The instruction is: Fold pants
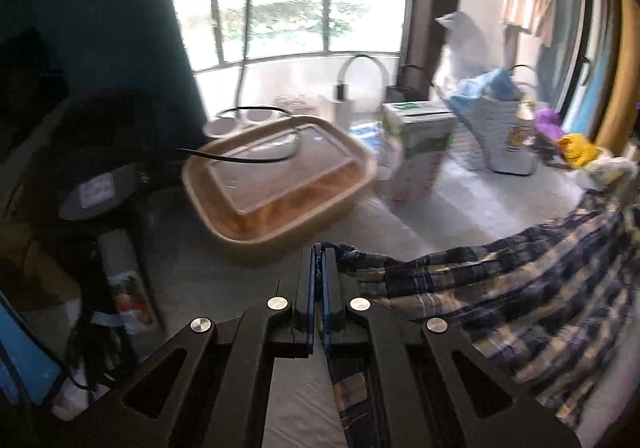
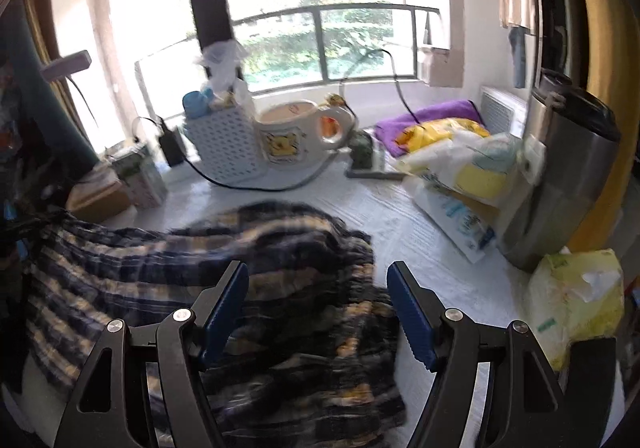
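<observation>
The pants [image 1: 520, 288] are navy and cream plaid, crumpled on a white table cover [image 1: 480, 208]. My left gripper [image 1: 319, 248] is shut on an edge of the pants and holds it lifted, with the cloth stretching away to the right. In the right wrist view the pants [image 2: 280, 248] lie bunched in the middle of the table. My right gripper [image 2: 318, 276] is open and empty, its blue pads [image 2: 224, 308] hovering just above the bunched cloth.
A lidded tan food container [image 1: 276, 176] sits ahead of the left gripper, beside a carton [image 1: 420, 136]. A white basket [image 2: 228, 144], a large mug [image 2: 296, 136], a purple towel [image 2: 436, 116], plastic bags [image 2: 472, 168] and a steel flask [image 2: 568, 176] crowd the far side.
</observation>
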Demonstrator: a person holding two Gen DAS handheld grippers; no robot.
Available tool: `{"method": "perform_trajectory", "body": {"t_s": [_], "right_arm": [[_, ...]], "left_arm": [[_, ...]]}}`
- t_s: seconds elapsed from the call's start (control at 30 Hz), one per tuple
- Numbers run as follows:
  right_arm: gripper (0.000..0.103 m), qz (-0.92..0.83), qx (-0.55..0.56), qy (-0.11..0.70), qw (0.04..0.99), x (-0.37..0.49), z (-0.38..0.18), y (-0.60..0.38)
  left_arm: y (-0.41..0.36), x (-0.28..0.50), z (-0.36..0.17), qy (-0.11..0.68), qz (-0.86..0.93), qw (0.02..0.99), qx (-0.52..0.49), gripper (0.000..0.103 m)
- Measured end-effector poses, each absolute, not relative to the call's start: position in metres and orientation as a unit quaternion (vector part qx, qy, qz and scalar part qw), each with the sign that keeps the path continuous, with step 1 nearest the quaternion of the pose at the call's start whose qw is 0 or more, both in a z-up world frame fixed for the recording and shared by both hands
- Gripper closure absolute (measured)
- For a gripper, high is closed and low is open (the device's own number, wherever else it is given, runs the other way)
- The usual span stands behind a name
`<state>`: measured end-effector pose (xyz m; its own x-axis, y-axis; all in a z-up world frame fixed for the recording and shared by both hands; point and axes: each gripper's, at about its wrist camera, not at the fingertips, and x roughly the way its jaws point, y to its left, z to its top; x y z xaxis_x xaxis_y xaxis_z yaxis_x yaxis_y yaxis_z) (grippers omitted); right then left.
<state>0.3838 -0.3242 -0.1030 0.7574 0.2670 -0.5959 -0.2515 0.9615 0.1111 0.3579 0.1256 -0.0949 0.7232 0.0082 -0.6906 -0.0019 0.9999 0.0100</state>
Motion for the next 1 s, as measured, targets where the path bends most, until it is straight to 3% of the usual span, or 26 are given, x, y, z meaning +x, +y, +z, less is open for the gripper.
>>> {"method": "perform_trajectory", "body": {"t_s": [0.1,0.13,0.17,0.2,0.53,0.6,0.67,0.73,0.8,0.87,1.0], "right_arm": [[0.030,0.174,0.003,0.306,0.936,0.388,-0.101,-0.307],[0.040,0.188,-0.003,0.305,0.934,0.390,-0.101,-0.300],[0.070,0.200,-0.017,0.316,0.927,0.395,-0.104,-0.290],[0.076,0.206,-0.032,0.334,0.919,0.403,-0.110,-0.280],[0.077,0.153,-0.067,0.441,0.882,0.490,-0.169,-0.255],[0.077,0.146,-0.065,0.440,0.884,0.493,-0.167,-0.256],[0.077,0.140,-0.066,0.430,0.890,0.489,-0.160,-0.256],[0.077,0.137,-0.062,0.415,0.897,0.479,-0.152,-0.260],[0.067,0.134,-0.055,0.403,0.904,0.466,-0.144,-0.268],[0.031,0.129,-0.043,0.387,0.912,0.450,-0.136,-0.278],[0.028,0.119,-0.030,0.372,0.920,0.416,-0.128,-0.299]], "left_arm": [[0.132,0.372,-0.115,0.386,0.015,0.922,0.010,0.102],[0.133,0.378,-0.123,0.395,0.015,0.918,0.008,0.102],[0.132,0.380,-0.127,0.397,0.016,0.918,0.009,0.102],[0.132,0.382,-0.131,0.399,0.015,0.917,0.009,0.102],[0.141,0.389,-0.139,0.425,0.015,0.905,0.000,0.097],[0.139,0.380,-0.129,0.414,0.015,0.910,-0.004,0.091],[0.134,0.365,-0.113,0.398,0.011,0.917,-0.004,0.058],[0.122,0.341,-0.094,0.377,-0.008,0.926,-0.010,0.048],[0.105,0.318,-0.085,0.369,-0.043,0.928,-0.012,0.047],[0.084,0.298,-0.085,0.373,-0.076,0.925,-0.017,0.047],[0.052,0.269,-0.110,0.413,-0.122,0.901,-0.049,0.047]]}}
